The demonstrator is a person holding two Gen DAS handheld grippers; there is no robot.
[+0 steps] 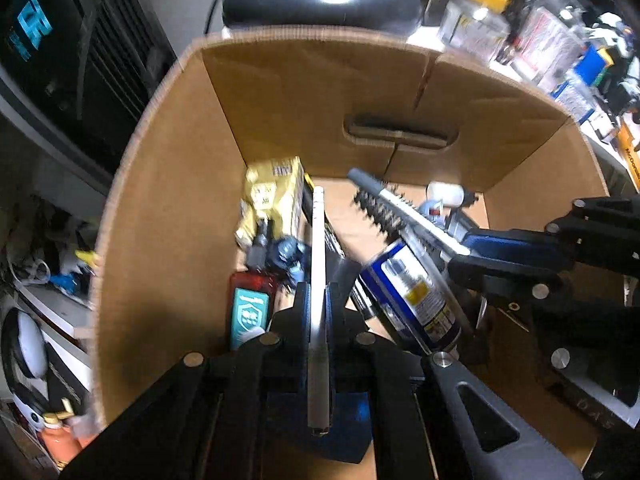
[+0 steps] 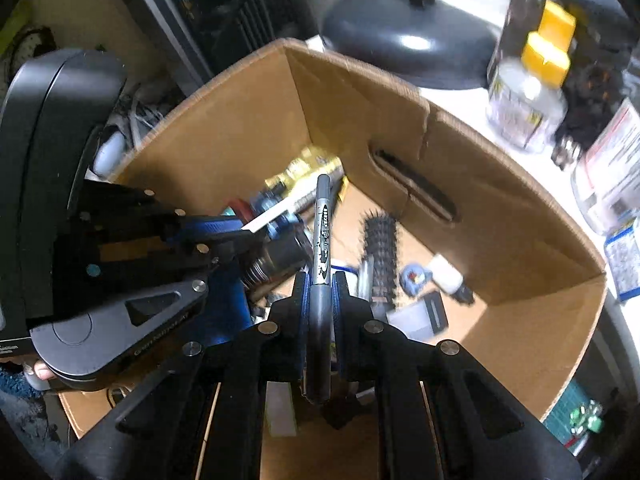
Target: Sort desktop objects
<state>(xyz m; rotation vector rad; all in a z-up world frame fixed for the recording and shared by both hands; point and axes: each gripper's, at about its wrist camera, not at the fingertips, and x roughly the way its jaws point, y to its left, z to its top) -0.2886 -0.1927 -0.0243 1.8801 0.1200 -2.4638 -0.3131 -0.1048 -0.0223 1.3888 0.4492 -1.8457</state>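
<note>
hovering over the open cardboard box, both grippers are carrying something slim. the left gripper is clamping a thin white stick, pinched partway along with one end reaching out ahead over the box and the other running back between the fingers. the right gripper is clamping a grey marker around its lower barrel, cap end pointing forward above the box floor.

both things are looking light and stiff, so neither is likely to bend or sag in the grip. the marker's round, smooth barrel is probably the more slippery of the two and could roll between the pads; a hold near the middle, across the barrel, seems safest. the white stick is looking flat and narrow, easy to pinch across its thin sides but apt to swing if it is held near one end.

the left wrist view is showing the blue and white can, the red bottle and the yellow packet lying at the bottom, plus the marker seen from the side in the other gripper. the right wrist view is showing the hairbrush more plainly, the small white-capped bottle and the lamp base standing on the white desk behind the box.
</note>
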